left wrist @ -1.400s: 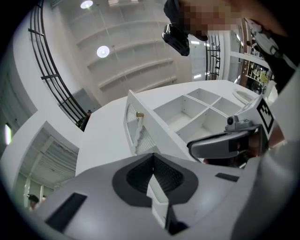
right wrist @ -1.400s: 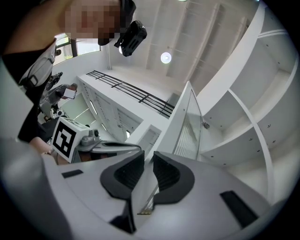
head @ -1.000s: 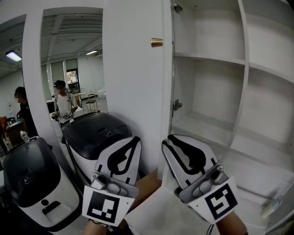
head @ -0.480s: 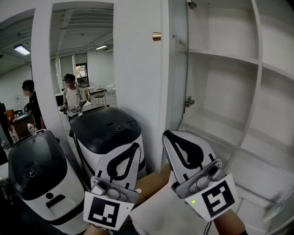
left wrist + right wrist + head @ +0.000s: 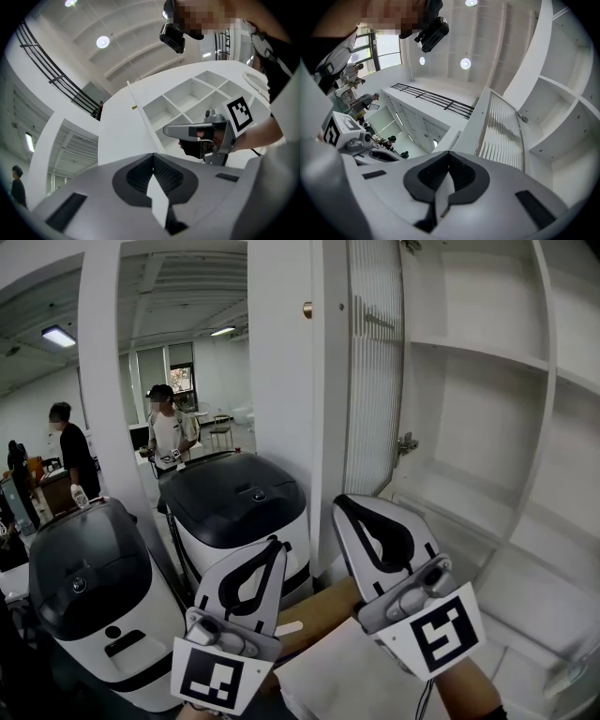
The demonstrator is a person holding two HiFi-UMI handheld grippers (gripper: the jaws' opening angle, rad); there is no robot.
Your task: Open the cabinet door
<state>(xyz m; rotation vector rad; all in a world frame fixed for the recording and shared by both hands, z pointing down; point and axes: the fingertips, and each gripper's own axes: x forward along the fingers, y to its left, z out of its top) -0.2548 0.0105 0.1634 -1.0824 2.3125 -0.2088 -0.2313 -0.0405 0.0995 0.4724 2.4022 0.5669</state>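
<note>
In the head view, the cabinet door (image 5: 375,371) stands wide open. Its ribbed inner face is turned to the bare shelves (image 5: 469,348), and its brass knob (image 5: 307,309) is on the outer side. The left tongs (image 5: 272,547) and right tongs (image 5: 345,507) are low and apart from the door. Nothing holds the door, so I think it may swing back, or further out against the black-topped machine (image 5: 234,507) just behind it.

In the left gripper view, the tongs are clenched, with nothing between them.

In the right gripper view, the tongs are also clenched and empty. The ribbed face rises close ahead, so a careless lift could knock it.
</note>
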